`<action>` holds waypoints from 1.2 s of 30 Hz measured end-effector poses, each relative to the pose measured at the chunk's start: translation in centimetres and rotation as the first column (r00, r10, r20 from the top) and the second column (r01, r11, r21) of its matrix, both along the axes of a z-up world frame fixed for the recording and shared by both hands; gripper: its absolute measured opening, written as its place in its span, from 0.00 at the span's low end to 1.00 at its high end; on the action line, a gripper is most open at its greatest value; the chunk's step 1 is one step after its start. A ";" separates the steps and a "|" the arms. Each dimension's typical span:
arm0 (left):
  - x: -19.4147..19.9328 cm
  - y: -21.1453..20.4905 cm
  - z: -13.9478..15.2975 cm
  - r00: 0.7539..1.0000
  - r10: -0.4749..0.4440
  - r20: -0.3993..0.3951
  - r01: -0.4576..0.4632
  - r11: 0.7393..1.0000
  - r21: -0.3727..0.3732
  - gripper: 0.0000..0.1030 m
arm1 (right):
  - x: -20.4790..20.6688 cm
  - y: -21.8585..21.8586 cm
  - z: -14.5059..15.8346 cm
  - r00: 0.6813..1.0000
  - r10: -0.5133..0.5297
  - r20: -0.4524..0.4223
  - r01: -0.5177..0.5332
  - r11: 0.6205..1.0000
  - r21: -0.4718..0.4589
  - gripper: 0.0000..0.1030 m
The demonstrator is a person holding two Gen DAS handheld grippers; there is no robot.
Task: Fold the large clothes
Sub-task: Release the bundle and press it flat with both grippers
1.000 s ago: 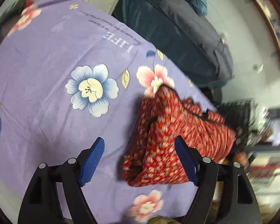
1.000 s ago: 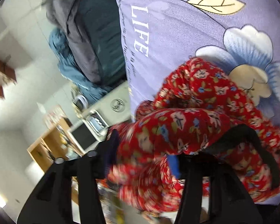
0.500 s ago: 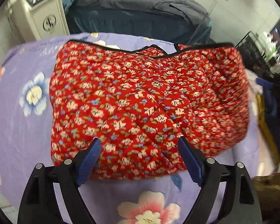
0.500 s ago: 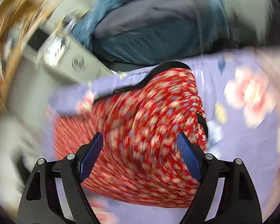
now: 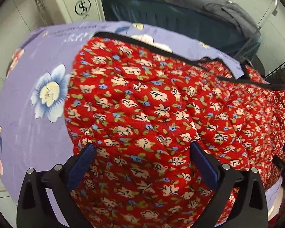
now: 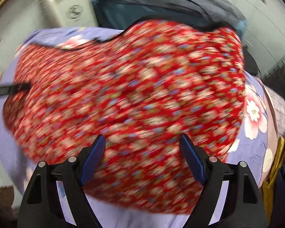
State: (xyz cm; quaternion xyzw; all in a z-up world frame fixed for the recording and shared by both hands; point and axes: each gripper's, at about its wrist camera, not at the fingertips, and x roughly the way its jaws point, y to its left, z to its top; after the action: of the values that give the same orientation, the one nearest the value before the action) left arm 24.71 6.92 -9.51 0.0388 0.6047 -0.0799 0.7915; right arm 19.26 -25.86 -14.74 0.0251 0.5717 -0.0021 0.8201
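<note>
I read this as the spreading step: the red jacket (image 5: 152, 114) lies on the purple sheet (image 5: 28, 123), mostly opened out but lumpy, with its black-trimmed edge at the far side from both claws.

My left gripper (image 5: 140, 163) hangs over the jacket's near edge, jaws wide apart, cloth showing between the blue pads but not pinched; it holds nothing. My right gripper (image 6: 142, 157) is just as wide open over the near part of the jacket (image 6: 133, 95), also empty. That view is badly smeared by motion, so I can't say for sure whether its pads touch the cloth.

Ahead of the left claw a ridge runs across the quilted fabric, and the far right portion bunches up beyond the right finger. Beyond the sheet sit a white machine (image 5: 76, 1) and dark bedding (image 5: 180, 13).

Next, I judge each claw needs to drop onto a near corner or hem, close on a single layer, and draw the jacket flat before any fold. The padding looks thick, so a deep bite will be wanted.
</note>
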 end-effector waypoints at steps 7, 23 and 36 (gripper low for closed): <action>0.7 -0.8 -1.8 1.000 -0.030 0.009 0.029 0.999 0.038 0.96 | 3.8 -1.8 -4.4 0.986 -0.057 -0.158 0.060 0.998 0.019 0.95; 1.7 -0.9 -1.7 0.999 -0.040 -0.007 0.040 0.998 0.055 0.96 | 0.8 1.9 -5.3 0.993 -0.052 -0.109 0.046 0.997 -0.060 0.96; -4.1 2.2 3.8 0.992 0.034 0.121 -0.026 0.998 -0.063 0.94 | -8.2 1.1 2.4 0.994 -0.054 0.094 0.055 0.998 -0.015 0.95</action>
State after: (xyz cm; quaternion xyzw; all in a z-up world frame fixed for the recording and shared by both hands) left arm 20.65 9.16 -5.67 0.0103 0.5531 -0.0839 0.8288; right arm 11.11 -24.75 -12.39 0.0337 0.5318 -0.0283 0.8457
